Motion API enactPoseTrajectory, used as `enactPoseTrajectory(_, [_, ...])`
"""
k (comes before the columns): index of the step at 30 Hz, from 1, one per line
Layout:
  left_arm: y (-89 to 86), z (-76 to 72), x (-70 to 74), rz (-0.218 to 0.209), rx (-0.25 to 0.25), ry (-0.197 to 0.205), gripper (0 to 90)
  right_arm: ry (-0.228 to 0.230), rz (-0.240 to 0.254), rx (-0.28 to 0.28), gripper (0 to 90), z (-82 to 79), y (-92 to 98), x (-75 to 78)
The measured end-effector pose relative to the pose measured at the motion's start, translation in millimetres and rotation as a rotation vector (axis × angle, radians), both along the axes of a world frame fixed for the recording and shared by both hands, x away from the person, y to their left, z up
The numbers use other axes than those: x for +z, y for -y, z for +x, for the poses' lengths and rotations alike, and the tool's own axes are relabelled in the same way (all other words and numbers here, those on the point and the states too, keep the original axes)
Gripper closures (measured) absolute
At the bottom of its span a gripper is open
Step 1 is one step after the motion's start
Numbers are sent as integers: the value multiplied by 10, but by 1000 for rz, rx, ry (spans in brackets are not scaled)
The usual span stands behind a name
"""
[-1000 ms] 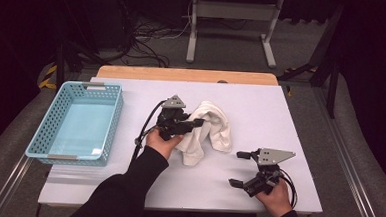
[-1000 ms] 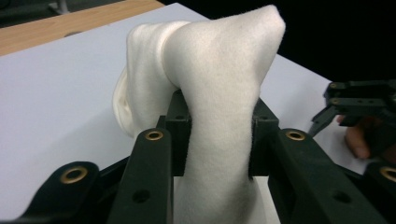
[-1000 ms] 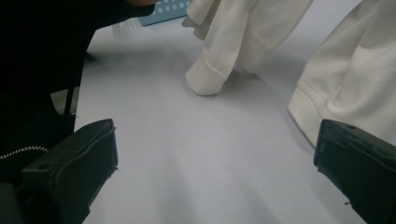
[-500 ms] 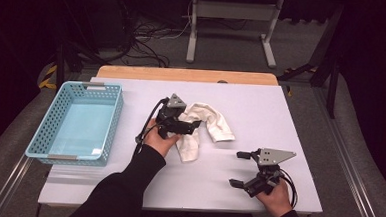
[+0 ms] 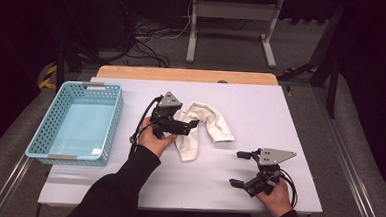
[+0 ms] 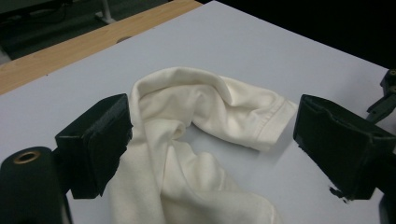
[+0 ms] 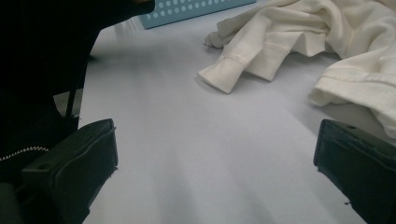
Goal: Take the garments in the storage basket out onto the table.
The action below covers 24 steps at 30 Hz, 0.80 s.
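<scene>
I'm watching the white garment (image 5: 200, 129) near the middle of the white table (image 5: 261, 107): since a moment ago it has been pulled out longer, one end now stretching away to the right of my left gripper (image 5: 192, 127) instead of sitting bunched. That gripper hangs right over the cloth's left part, jaws spread wide with fabric lying between them, nothing pinched. In the left gripper view the cloth (image 6: 196, 140) bends in a loop between the two pads. My right gripper (image 5: 239, 168) hasn't shifted; it rests well to the right and nearer me than the garment, jaws wide apart and empty, bare table between them. The blue basket (image 5: 111, 119) sits to the garment's left, apart from it. Open tabletop lies beyond the garment and to its right, up to the wooden edge (image 5: 182, 75).
</scene>
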State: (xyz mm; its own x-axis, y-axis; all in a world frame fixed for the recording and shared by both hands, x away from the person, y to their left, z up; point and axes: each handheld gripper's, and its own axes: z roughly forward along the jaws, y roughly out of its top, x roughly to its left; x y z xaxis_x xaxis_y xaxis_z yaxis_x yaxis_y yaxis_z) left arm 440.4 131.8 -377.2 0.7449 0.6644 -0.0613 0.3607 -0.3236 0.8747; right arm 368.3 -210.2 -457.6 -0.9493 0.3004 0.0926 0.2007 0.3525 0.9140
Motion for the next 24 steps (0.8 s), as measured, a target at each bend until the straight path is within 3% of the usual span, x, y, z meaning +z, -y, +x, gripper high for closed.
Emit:
enactPoseTrajectory(13, [-191,-222,136,-58,-66,35,120,3,4,-4,4,2,6,2])
enactPoseTrajectory(24, [-476,-460,74,-116,-96,61,100,7,5,-3,4,-1,5,3])
